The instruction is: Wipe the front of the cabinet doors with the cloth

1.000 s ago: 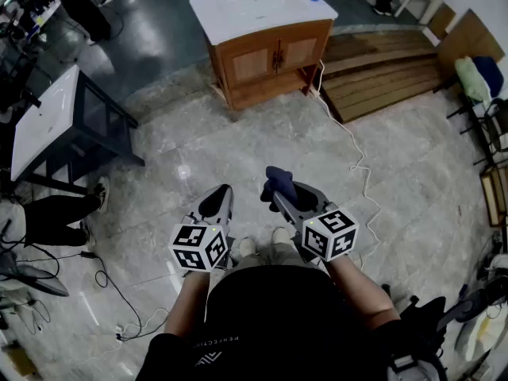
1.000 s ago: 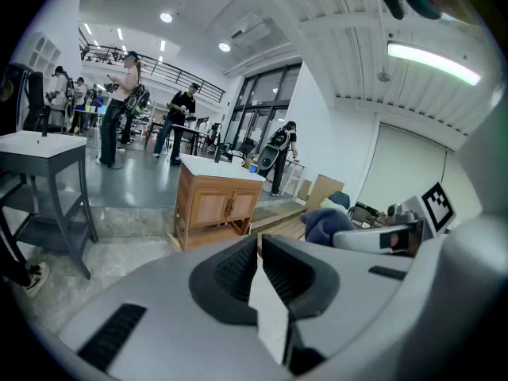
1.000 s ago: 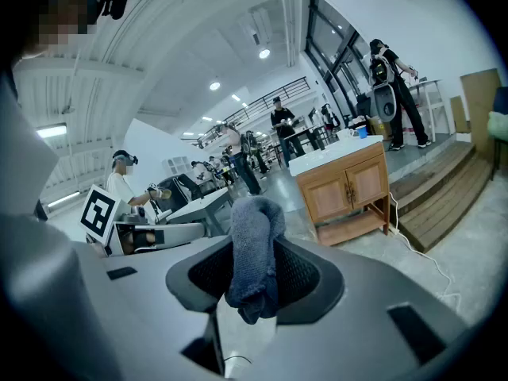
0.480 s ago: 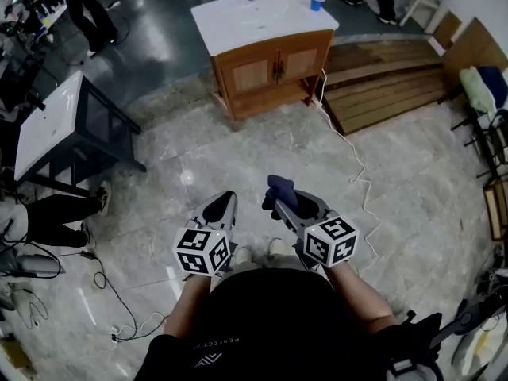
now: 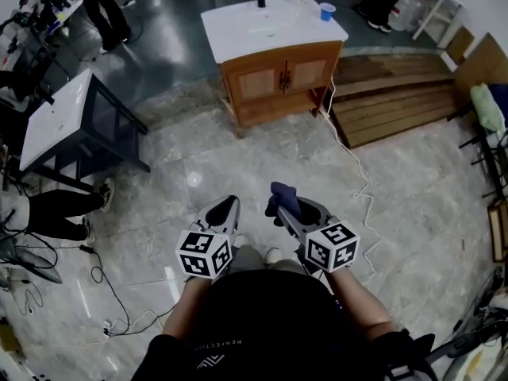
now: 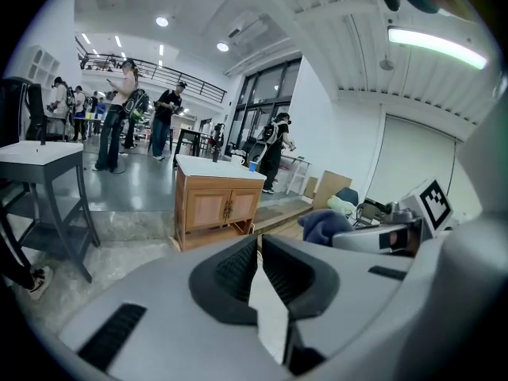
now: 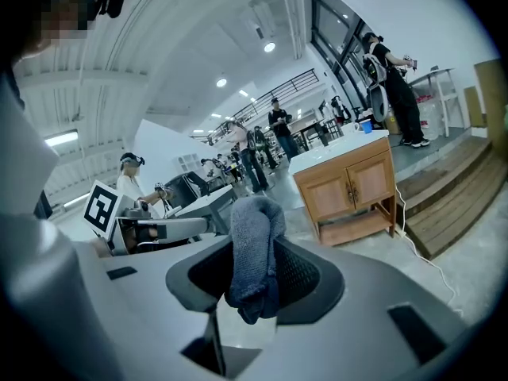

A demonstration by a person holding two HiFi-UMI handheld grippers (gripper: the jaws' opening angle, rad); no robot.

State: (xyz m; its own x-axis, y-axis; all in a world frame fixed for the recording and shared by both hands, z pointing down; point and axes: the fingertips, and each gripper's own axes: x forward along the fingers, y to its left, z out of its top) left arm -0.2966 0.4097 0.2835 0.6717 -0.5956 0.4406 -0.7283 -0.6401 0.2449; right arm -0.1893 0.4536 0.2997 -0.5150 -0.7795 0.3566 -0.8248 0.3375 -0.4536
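Note:
A wooden cabinet [image 5: 280, 82] with two doors [image 5: 286, 75] and a white sink top stands far ahead across the floor; it also shows in the left gripper view [image 6: 216, 206] and the right gripper view [image 7: 349, 189]. My right gripper [image 5: 279, 206] is shut on a dark blue cloth [image 5: 284, 196], which bulges up between its jaws [image 7: 252, 256]. My left gripper [image 5: 224, 209] is held beside it, jaws together with nothing between them [image 6: 258, 260]. Both are well short of the cabinet.
A dark table with a white top [image 5: 67, 125] stands at the left. A white cable [image 5: 355, 165] runs from the cabinet over the marble floor. Wooden steps [image 5: 389, 94] lie right of the cabinet. A blue cup [image 5: 327, 11] sits on the sink top. A seated person's legs [image 5: 55, 209] are at far left.
The cabinet sits slightly lower and nearer in the head view than a second ago. Both grippers keep their pose, the cloth still held.

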